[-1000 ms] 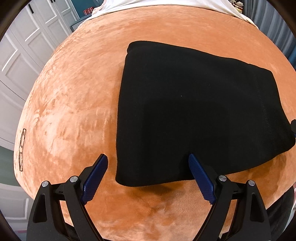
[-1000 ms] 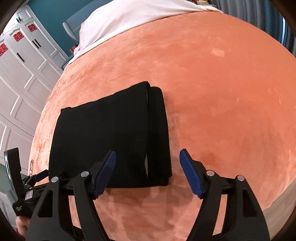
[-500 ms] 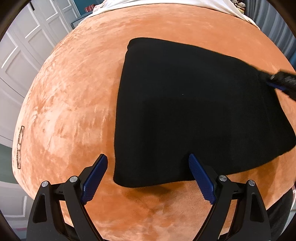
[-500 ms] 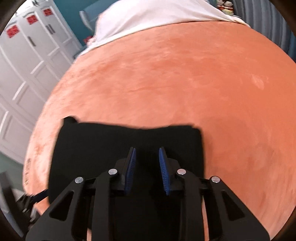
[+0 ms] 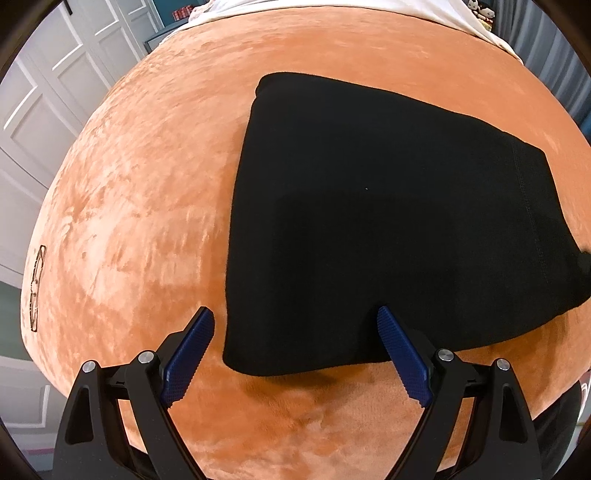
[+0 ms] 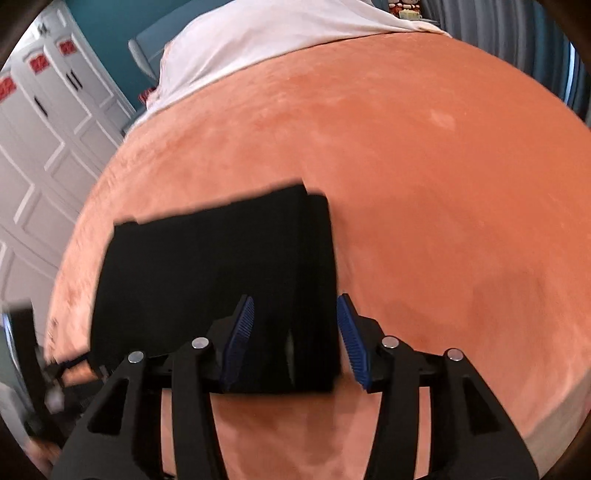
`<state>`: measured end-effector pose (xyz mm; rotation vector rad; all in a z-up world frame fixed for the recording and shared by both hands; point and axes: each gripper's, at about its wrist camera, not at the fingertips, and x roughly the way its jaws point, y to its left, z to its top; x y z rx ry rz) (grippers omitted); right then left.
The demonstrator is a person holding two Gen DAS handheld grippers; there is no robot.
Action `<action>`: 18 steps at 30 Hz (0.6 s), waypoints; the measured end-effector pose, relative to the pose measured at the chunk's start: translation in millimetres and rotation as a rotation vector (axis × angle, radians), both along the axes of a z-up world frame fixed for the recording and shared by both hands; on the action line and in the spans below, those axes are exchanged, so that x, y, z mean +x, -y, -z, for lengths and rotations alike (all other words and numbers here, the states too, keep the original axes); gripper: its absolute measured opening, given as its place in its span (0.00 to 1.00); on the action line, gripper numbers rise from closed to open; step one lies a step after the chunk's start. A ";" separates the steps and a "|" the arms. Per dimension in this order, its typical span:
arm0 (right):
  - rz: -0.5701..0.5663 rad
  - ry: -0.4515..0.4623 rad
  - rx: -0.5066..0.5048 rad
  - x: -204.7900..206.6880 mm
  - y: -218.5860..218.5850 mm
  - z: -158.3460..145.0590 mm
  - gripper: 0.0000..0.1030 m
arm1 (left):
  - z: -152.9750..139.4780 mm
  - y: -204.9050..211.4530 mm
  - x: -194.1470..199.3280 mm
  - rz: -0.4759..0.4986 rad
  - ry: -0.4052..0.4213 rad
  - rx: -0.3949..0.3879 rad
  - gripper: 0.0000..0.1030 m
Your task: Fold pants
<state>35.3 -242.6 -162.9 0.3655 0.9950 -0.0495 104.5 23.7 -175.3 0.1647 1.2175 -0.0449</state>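
Note:
Black pants (image 5: 388, 221) lie folded into a flat rectangle on an orange plush blanket (image 5: 140, 206). My left gripper (image 5: 295, 323) is open and empty, hovering just above the near left corner of the pants. In the right wrist view the pants (image 6: 207, 280) show their folded right edge with stacked layers. My right gripper (image 6: 295, 314) is open and empty, its blue pads (image 6: 351, 339) straddling the near right edge of the fold. The view is motion-blurred.
The blanket (image 6: 443, 184) covers a bed, with a white sheet (image 6: 266, 33) at the far end. White wardrobe doors (image 6: 48, 147) stand to the left. The left gripper's body (image 6: 26, 354) shows at the lower left of the right wrist view.
My right gripper, nearly shut over the pants half a second ago, has opened and pulled back toward the near right edge. My left gripper has stayed open and hardly moved.

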 end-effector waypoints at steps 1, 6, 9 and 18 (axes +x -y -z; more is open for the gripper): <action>0.000 0.002 0.014 -5.7 -2.3 1.3 0.45 | 0.4 0.4 0.0 0.003 0.002 0.005 0.85; -0.041 -0.023 -0.024 -9.2 -16.7 12.1 0.44 | 2.9 6.6 -2.7 0.008 0.018 0.025 0.85; -0.056 -0.033 -0.069 -6.1 -17.1 21.0 0.41 | 3.6 8.4 -4.5 0.015 0.021 0.029 0.86; 0.006 -0.053 0.053 -5.7 3.8 29.8 0.57 | 5.8 -2.5 -7.6 0.005 0.014 0.000 0.90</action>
